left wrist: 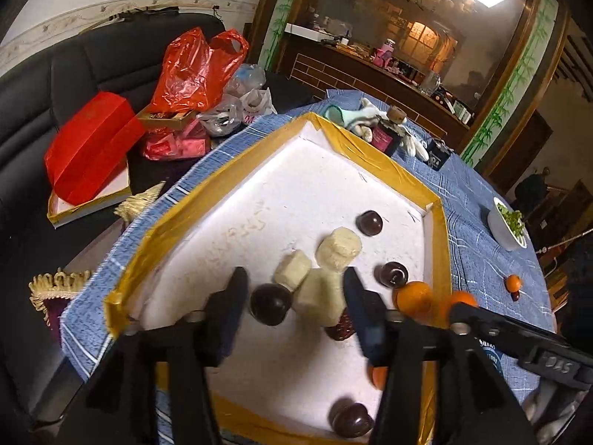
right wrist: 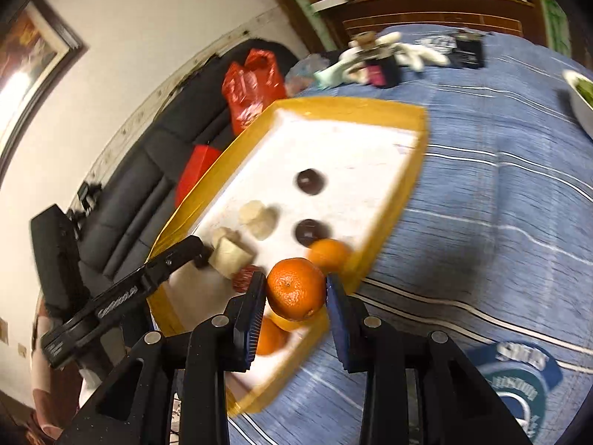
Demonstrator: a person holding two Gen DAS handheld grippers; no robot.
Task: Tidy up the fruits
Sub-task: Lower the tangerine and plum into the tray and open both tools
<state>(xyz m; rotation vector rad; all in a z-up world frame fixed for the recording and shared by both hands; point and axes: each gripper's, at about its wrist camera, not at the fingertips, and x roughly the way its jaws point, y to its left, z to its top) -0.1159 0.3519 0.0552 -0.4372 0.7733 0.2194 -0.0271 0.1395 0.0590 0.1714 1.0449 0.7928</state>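
A white foam tray (left wrist: pixel 370 155) with a yellow taped rim lies on the blue cloth. It holds several dark round fruits (left wrist: pixel 370 223), pale peeled chunks (left wrist: pixel 339 248), a red date (left wrist: pixel 341 328) and mandarins (left wrist: pixel 414 296). My left gripper (left wrist: pixel 294 289) hangs open over the tray. A dark fruit (left wrist: pixel 270 304) and a pale chunk (left wrist: pixel 320 302) lie below between its fingers, untouched. My right gripper (right wrist: pixel 295 293) is shut on a mandarin (right wrist: pixel 295 288) above the tray's (right wrist: pixel 370 105) near right corner. More mandarins (right wrist: pixel 330 256) lie under it.
A small mandarin (left wrist: pixel 513 282) sits on the cloth to the right of the tray. A white bowl of greens (left wrist: pixel 507 228) stands further right. A bottle and gloves (left wrist: pixel 385 133) lie behind the tray. Red bags (left wrist: pixel 196 70) and a red box (left wrist: pixel 89 148) rest on the black sofa.
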